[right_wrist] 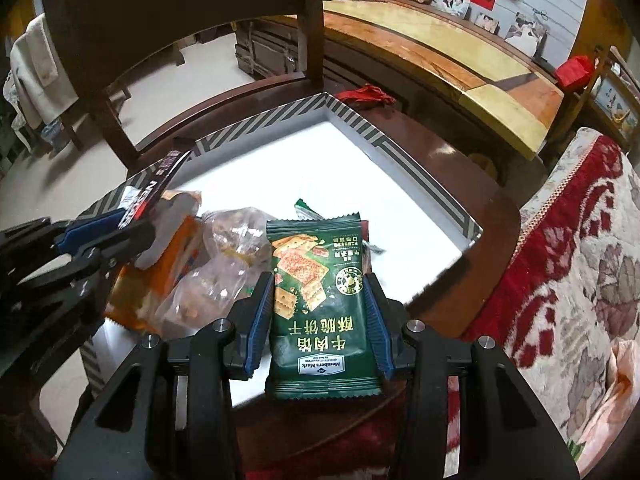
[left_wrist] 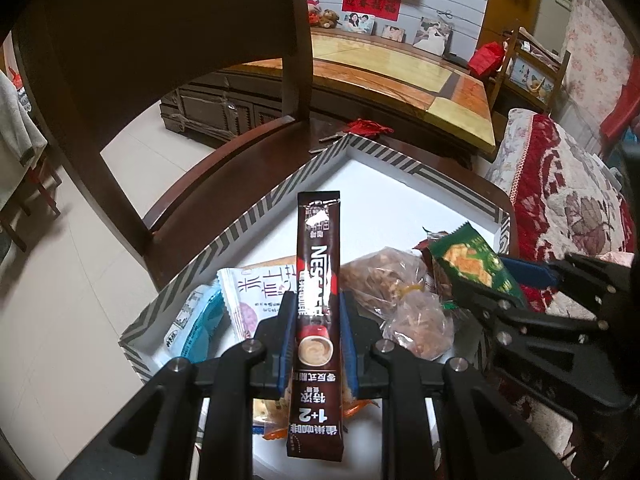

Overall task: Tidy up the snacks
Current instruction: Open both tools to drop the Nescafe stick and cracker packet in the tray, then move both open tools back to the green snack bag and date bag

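My left gripper [left_wrist: 316,312] is shut on a long brown coffee stick [left_wrist: 318,280], held upright above a white striped-rim box [left_wrist: 240,224] that rests on a dark wooden chair seat. My right gripper [right_wrist: 320,304] is shut on a green cracker packet [right_wrist: 320,304], hovering over the same box [right_wrist: 420,168]. From the left wrist view, the right gripper [left_wrist: 516,280] and its green packet [left_wrist: 468,260] hang at the right. The right wrist view catches the left gripper [right_wrist: 116,228] with the coffee stick [right_wrist: 156,184] at the left. Clear bags of brown snacks [left_wrist: 400,288], a white packet [left_wrist: 260,292] and a blue packet [left_wrist: 196,324] lie in the box.
The chair's dark backrest [left_wrist: 160,60] rises behind the box. A wooden cabinet with a glossy top [left_wrist: 400,76] stands beyond, with a red cloth [right_wrist: 368,94] near it. A red patterned blanket [right_wrist: 568,260] lies to the right. An orange packet [right_wrist: 160,276] lies in the box.
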`<action>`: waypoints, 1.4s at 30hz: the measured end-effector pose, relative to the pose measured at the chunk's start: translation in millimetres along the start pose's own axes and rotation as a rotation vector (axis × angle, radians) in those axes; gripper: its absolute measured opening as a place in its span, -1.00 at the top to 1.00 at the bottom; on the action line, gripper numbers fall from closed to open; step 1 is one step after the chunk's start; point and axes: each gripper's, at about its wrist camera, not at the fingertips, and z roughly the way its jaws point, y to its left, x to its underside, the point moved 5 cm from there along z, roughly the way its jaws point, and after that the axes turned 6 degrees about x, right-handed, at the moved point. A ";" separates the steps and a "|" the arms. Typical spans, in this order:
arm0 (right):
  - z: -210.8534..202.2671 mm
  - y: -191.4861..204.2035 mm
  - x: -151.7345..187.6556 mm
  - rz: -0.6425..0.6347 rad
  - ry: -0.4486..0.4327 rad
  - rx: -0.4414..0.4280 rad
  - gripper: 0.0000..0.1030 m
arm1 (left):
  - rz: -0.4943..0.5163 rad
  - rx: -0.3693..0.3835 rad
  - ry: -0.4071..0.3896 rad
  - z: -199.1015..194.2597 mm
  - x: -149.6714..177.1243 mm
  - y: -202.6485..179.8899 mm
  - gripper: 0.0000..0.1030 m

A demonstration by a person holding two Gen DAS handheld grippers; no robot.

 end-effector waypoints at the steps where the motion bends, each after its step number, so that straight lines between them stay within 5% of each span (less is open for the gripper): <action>1: 2.8 0.0 -2.6 0.002 0.001 -0.003 0.17 | 0.003 -0.004 -0.001 0.4 -0.1 -0.6 0.55; 10: 8.6 9.1 -13.7 0.026 0.000 -0.086 0.10 | 0.014 -0.022 -0.004 1.1 -0.3 -3.3 0.47; 19: -11.4 -3.6 -5.2 0.094 -0.030 -0.088 0.09 | 0.025 -0.014 -0.034 -7.5 0.3 -10.9 -0.34; 31: -48.0 -45.2 31.2 0.211 -0.075 -0.045 0.09 | 0.079 0.012 -0.082 -31.5 1.2 -41.1 -0.57; 42: -86.1 -88.4 89.6 0.300 -0.094 0.019 0.09 | 0.171 0.098 -0.075 -45.5 17.1 -106.9 -0.67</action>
